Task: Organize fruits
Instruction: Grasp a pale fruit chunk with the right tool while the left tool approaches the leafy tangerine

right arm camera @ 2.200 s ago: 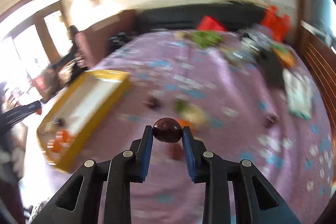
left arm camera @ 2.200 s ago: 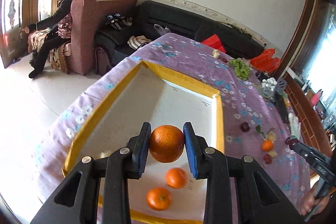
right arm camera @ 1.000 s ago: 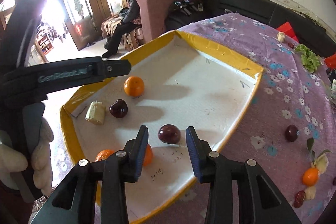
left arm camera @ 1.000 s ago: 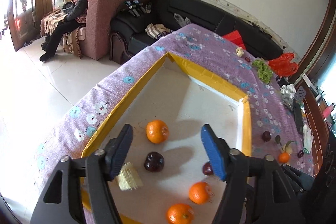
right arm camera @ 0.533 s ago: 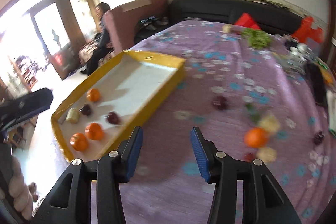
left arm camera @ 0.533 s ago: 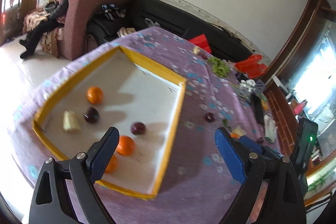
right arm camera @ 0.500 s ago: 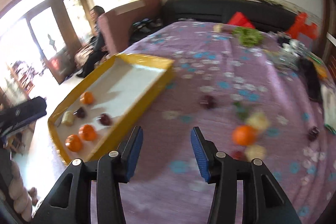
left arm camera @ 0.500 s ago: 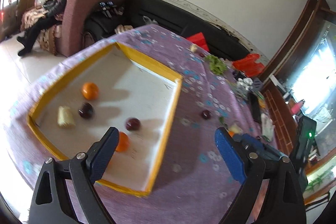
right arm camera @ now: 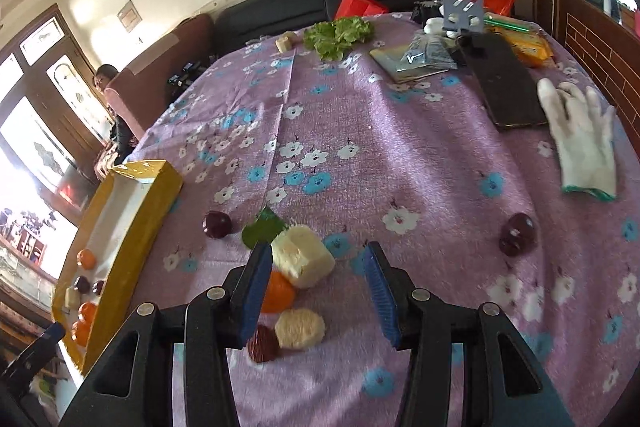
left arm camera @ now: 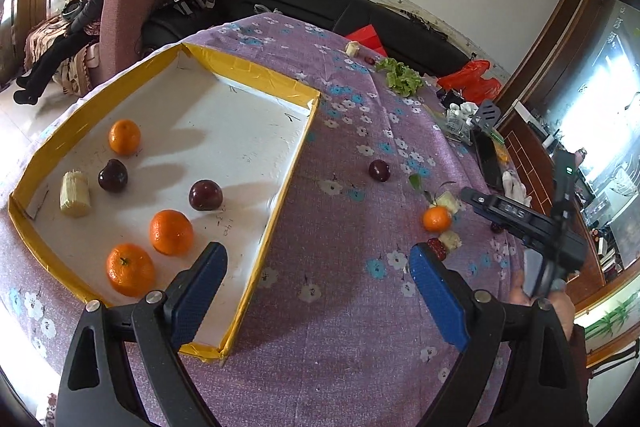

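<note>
Both grippers have swung off the tray (left arm camera: 276, 211) toward the loose fruit; right gripper (right arm camera: 316, 287) is open and empty, left gripper (left arm camera: 316, 291) wide open too. Orange (right arm camera: 278, 291) sits jammed against the pale chunk (right arm camera: 302, 257) near the right gripper's left pad, so closing could grab the wrong piece or knock the orange away

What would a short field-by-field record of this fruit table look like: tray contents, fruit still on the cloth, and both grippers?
tray: yellow-rimmed tray, white floor
in tray: three oranges, two dark plums, one pale corn piece
on cloth: orange, dark plum, second plum, pale chunks
left gripper: open, empty, over tray edge
right gripper: open, empty, above the orange cluster
</note>
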Available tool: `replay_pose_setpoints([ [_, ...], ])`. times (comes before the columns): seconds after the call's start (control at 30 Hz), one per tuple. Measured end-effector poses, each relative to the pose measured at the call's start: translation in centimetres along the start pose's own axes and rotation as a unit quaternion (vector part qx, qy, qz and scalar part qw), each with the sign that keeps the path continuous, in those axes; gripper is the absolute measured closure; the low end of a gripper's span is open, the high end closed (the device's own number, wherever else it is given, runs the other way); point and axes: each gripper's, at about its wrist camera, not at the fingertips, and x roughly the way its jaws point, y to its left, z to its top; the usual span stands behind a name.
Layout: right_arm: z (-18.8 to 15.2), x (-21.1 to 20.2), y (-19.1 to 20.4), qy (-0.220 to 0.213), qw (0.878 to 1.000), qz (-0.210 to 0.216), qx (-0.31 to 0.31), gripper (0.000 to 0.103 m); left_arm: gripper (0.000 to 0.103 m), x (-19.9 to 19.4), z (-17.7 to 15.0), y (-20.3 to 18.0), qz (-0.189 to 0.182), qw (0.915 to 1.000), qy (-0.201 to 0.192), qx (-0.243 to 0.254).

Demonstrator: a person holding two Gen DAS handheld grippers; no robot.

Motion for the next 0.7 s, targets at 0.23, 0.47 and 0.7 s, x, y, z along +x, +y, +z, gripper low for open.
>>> replay_pose_setpoints([
  [0.23, 0.4, 3.6, 1.7, 0.029, 0.999, -0.015, -0.026, 0.038, 0.011, 1.0, 0.0, -0.5, -0.004, 0.9999, 0.005, 0.015],
  [0.47, -0.2, 4.0, 1.9, 0.039, 0.998, 0.038, -0.026, 0.063, 0.011, 2.1, -0.2, -2.4, -0.013, 0.9988, 0.02, 0.042],
  [0.7, 0.1, 2.3, 0.0, -0.009, 0.999, 0.053, 0.003, 0.063, 0.011, 5.3, 0.4, -5.9, -0.021, 0.9952, 0.046, 0.083],
])
